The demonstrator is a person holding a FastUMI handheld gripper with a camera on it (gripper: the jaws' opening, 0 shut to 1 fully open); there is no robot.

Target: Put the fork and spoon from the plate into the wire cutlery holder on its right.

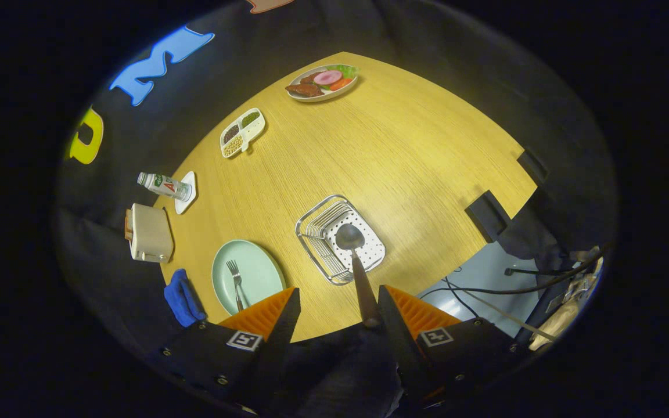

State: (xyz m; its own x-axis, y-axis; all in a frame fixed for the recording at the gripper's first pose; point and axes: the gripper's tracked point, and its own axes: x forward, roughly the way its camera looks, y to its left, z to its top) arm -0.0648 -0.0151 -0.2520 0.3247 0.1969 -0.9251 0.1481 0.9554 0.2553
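My gripper [339, 296] is high above the wooden table, its fingers spread wide apart. A dark spoon [359, 273] runs out from between them. Its handle lies against the inner side of the right finger [395, 313] and is apart from the left finger [279, 313]. Its bowl shows over the wire cutlery holder [311, 227], which has a white perforated insert. Left of the holder sits the pale green plate [262, 270], just ahead of the left finger. The fork [234, 280] lies on it.
Left of the plate are a blue cloth [182, 297], a cream toaster [150, 233] and a small bottle [163, 186] on a coaster. Farther back stand a divided snack dish [243, 132] and a plate of food [323, 82]. Cables [520, 287] hang past the table's right edge.
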